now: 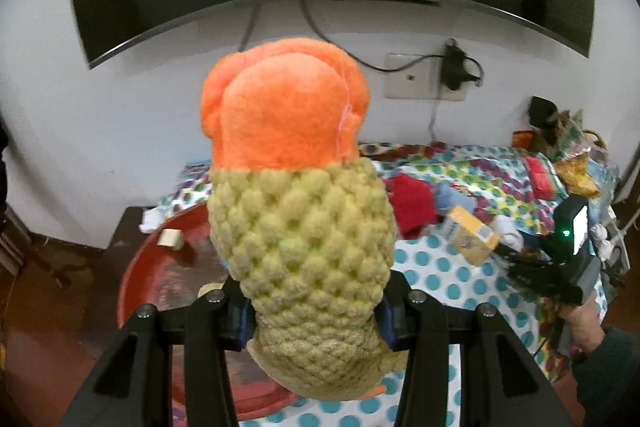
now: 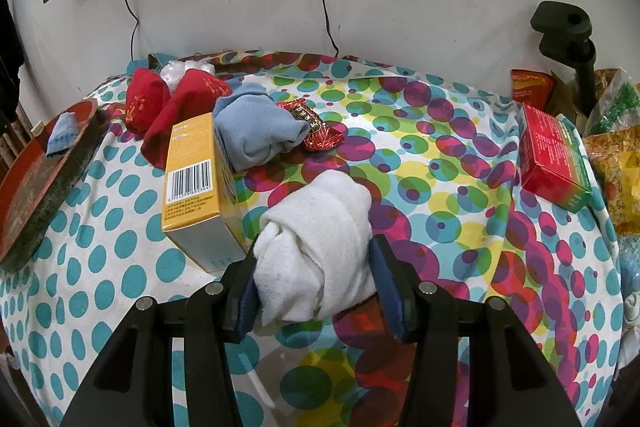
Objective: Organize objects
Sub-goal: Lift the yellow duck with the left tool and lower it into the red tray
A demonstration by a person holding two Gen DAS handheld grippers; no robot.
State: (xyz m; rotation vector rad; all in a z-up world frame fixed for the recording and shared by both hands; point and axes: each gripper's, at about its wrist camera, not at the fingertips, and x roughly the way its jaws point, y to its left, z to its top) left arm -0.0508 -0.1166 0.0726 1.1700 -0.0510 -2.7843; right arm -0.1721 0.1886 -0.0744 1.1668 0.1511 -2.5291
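**Plush aloft over the tray, towel pinned on the counter**

The left gripper [image 1: 316, 323] is clamped on the plush [image 1: 296, 211], carried above the red tray [image 1: 156, 267], probably its drop spot. The right gripper [image 2: 316, 287] has its pads pressed on both sides of a rolled white towel [image 2: 320, 247] lying on the counter [image 2: 440, 167], beside the yellow box [image 2: 196, 179], apparently next to go.

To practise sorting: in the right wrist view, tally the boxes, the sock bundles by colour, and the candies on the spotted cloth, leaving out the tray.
Boxes: 2 (yellow, red)
Red bundles: 2
Blue bundle: 1
White bundle: 1
Candy: 1
Total: 7
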